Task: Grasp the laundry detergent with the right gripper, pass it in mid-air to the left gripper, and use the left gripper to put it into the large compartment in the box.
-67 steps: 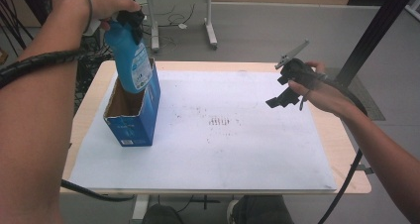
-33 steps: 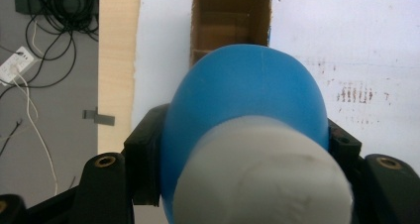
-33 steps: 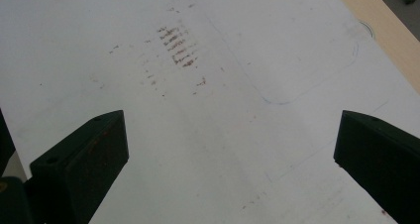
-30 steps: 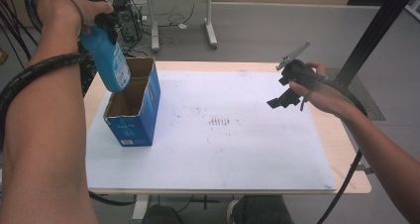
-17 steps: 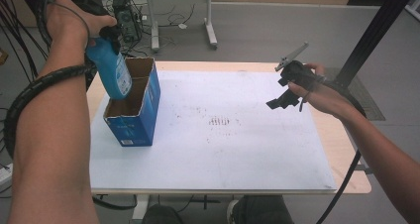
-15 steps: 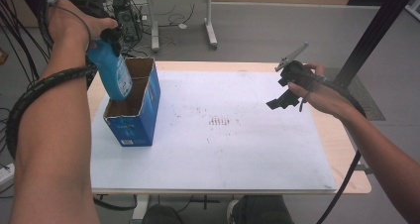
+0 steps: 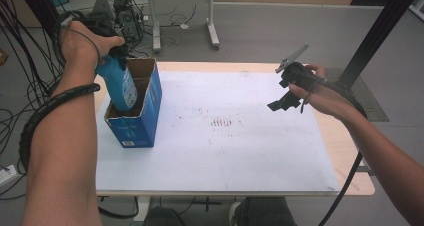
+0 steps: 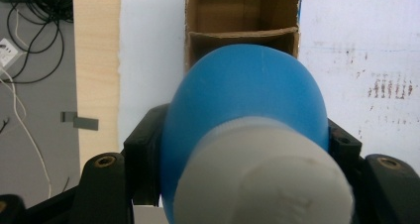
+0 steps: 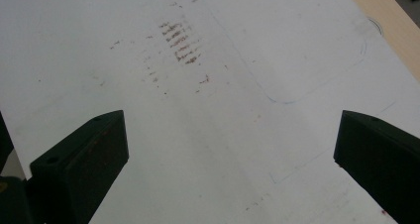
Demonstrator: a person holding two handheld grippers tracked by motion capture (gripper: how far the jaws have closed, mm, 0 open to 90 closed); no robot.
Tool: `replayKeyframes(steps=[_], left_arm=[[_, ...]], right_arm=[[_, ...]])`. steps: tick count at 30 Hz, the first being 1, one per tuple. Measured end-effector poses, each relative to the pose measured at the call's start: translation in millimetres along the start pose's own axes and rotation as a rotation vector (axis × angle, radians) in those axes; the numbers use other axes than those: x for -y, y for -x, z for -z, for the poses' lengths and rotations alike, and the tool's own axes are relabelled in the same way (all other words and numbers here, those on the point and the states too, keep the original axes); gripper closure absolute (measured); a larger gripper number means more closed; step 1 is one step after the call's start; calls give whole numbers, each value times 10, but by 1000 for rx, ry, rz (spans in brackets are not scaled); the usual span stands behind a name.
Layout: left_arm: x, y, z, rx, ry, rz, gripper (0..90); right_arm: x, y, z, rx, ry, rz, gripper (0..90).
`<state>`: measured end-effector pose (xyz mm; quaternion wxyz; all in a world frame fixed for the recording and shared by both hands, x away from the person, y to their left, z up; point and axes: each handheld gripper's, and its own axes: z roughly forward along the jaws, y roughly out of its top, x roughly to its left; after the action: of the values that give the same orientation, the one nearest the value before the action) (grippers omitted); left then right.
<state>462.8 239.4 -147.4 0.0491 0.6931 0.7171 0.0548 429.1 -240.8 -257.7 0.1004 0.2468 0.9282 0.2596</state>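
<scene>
A blue bottle [image 7: 120, 87] with a white cap [image 8: 262, 184] hangs tilted from my left gripper [image 7: 116, 53], which is shut on its neck. Its lower end dips into the open top of a blue cardboard box [image 7: 141, 123] at the table's left, close to the box's left wall. In the left gripper view the bottle [image 8: 247, 105] sits between the jaws of the left gripper [image 8: 242, 149], and the box [image 8: 242, 16] with its cardboard divider lies below it. My right gripper [image 7: 286, 97] is held above the right side of the table. It is open and empty [image 9: 228, 154].
A white sheet [image 7: 240, 151] with brownish smudges at its middle covers the wooden table [image 7: 350, 166]. Beyond the table's far edge are cables, another desk's legs and a computer case on the floor. A black post rises at the far right.
The left gripper lifted the bottle up and left, clear of the box. It has since come down and right, so the bottle's base is back inside the opening. The right gripper has stayed still.
</scene>
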Motion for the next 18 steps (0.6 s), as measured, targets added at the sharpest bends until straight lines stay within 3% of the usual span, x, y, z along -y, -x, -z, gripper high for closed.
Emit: replayKeyframes(steps=[18], left_arm=[[38,53,-408,12,-6,-17,364]], right_arm=[[30,-4,-8,7,-10,1,3]])
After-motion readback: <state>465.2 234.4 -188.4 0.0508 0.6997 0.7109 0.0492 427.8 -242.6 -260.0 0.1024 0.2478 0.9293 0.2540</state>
